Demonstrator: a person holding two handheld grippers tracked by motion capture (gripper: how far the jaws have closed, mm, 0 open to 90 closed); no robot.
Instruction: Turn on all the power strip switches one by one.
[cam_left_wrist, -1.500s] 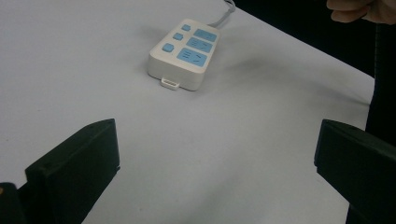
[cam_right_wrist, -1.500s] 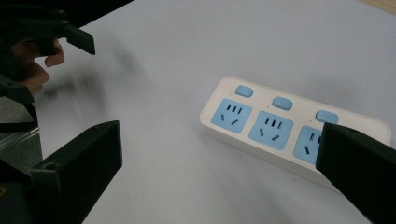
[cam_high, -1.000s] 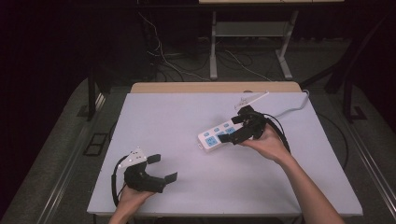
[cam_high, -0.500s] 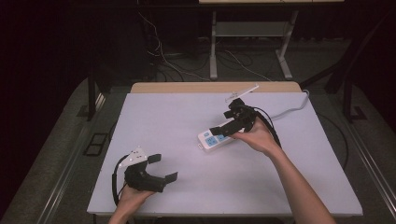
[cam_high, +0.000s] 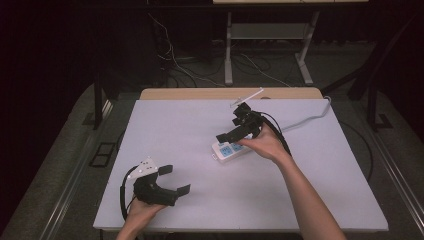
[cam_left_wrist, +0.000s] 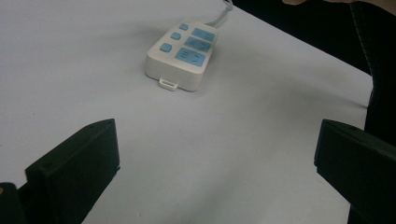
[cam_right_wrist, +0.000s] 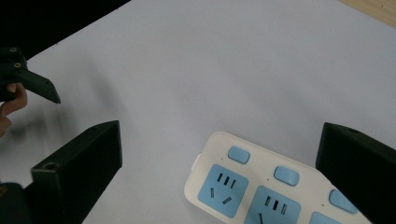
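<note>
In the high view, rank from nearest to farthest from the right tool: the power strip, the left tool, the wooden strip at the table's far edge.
1. power strip: directly beneath the right tool.
2. wooden strip: beyond it, at the far edge.
3. left tool: near-left corner, farthest.

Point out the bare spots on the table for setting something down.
Bare: the far-left stretch of the table and the near-right corner beside the forearm. Crowded: around the power strip under the right tongs, and the left tongs.

The power strip is cut off by the right gripper view's bottom edge.
</note>
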